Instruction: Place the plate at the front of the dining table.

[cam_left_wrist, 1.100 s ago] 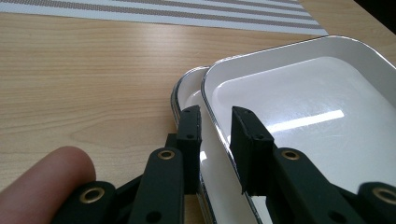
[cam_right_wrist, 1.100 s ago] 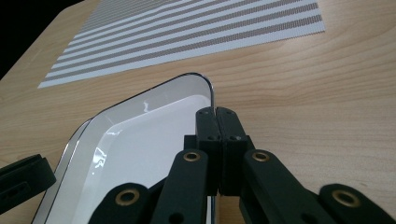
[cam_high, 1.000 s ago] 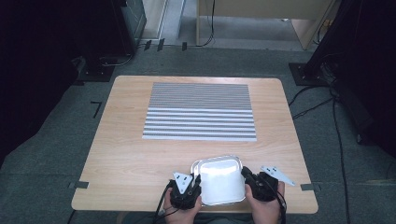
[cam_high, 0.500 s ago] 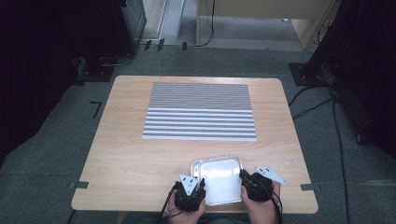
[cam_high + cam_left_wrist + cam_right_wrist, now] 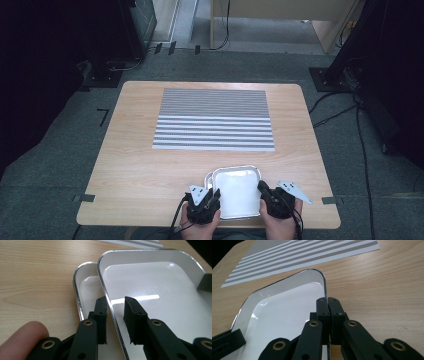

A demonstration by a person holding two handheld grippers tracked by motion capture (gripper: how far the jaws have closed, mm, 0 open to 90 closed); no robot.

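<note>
A pale wooden table [image 5: 150,170] stands on grey carpet, dark equipment and cables around it, with a grey-striped mat [image 5: 214,120] lying flat across its far middle. At the near edge, just short of the mat, sit two shiny metal trays nested together: the lower tray [image 5: 86,287] peeks out on the left from under the upper tray [image 5: 239,192], which sits slightly offset to the right.

The left gripper [image 5: 115,320] straddles the left rim of the upper tray, one jaw outside in the lower tray, the other inside. Its jaws have just been closing, with that rim between them, but a gap shows on both sides of the metal, so they are not yet pinching it. The right gripper [image 5: 328,320] is clenched tight on the right rim of the upper tray, jaws pressed together with the thin edge between them.

The risk, as I judge it, is lopsided lifting: with only the right side truly gripped, a raise could tilt the upper tray, and its polished rim could slide out of the left jaws. The nested lower tray could also stick and ride up with it, then drop and clatter near the table edge.
</note>
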